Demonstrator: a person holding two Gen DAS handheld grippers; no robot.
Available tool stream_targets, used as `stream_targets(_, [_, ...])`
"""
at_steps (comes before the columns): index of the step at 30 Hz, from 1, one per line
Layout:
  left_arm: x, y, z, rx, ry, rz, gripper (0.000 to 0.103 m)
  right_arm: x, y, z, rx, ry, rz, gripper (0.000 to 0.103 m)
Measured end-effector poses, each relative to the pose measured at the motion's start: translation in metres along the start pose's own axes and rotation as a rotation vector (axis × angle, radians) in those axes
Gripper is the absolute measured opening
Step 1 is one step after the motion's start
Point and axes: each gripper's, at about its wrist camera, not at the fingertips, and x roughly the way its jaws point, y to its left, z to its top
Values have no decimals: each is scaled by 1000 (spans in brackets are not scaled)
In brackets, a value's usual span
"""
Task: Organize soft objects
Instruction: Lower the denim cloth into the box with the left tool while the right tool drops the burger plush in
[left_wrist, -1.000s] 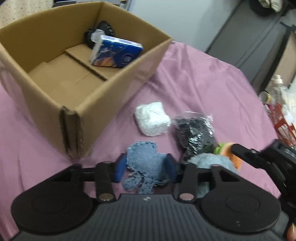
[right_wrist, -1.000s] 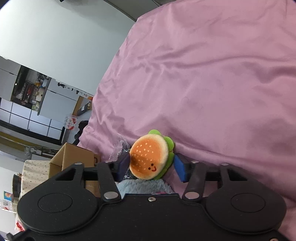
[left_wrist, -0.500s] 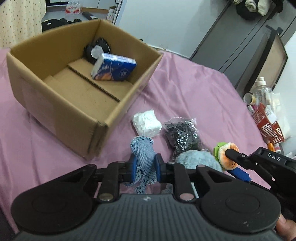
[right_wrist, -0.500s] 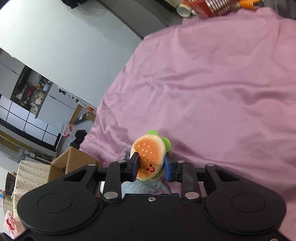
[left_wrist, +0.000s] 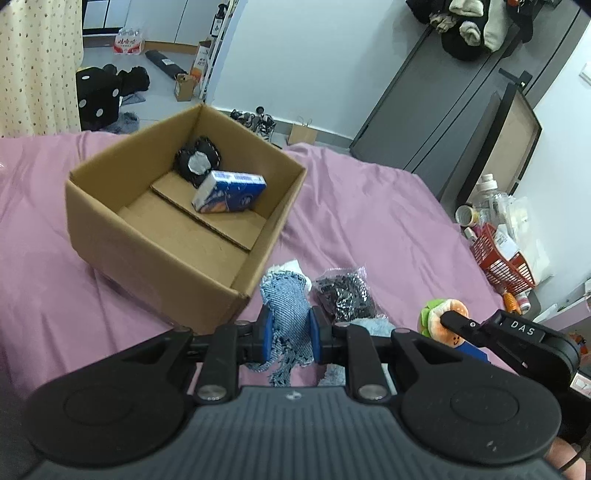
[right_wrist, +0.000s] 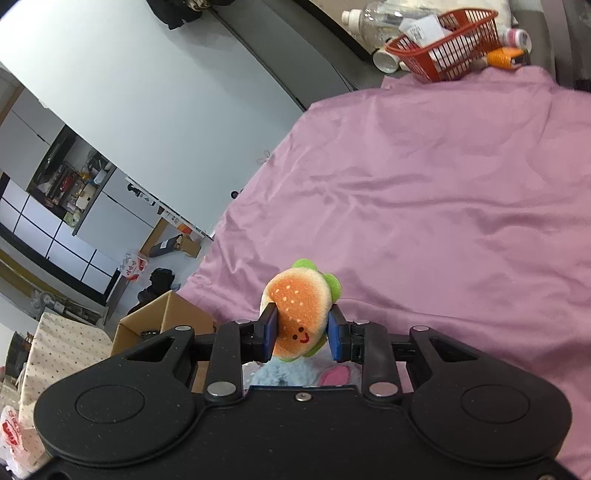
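The left gripper (left_wrist: 288, 334) pinches one frayed denim patch (left_wrist: 286, 314) between its blue pads, at lower centre of the left wrist view. Only this view shows the open interior of the box (left_wrist: 155, 254), at centre left on the pink sheet (left_wrist: 369, 229). The box holds two items: one blue pack (left_wrist: 231, 194) and one black pouch (left_wrist: 197, 164) behind it. Just right of the box lie one white wad (left_wrist: 293, 265), largely hidden by the denim, one black bag (left_wrist: 345, 297) and one pale blue plush (left_wrist: 371, 326).

The right gripper (right_wrist: 301, 332) is clamped on one burger toy (right_wrist: 301, 310), clear of the sheet (right_wrist: 443, 221). Only the right wrist view shows the toy's smiling face. In the left view the toy (left_wrist: 441, 319) appears at lower right. Each view shows one red basket (right_wrist: 443, 44), at the upper right of its frame.
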Motion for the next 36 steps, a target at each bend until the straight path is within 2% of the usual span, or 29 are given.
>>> stream_targets(18, [-34,55,68,-11,-30,-42,19,1,69,-15,-125,-24,8,27])
stream_targets(36, [-9,118,129,-19,31,-59,19,35,143,-44,-233,-1,5,27])
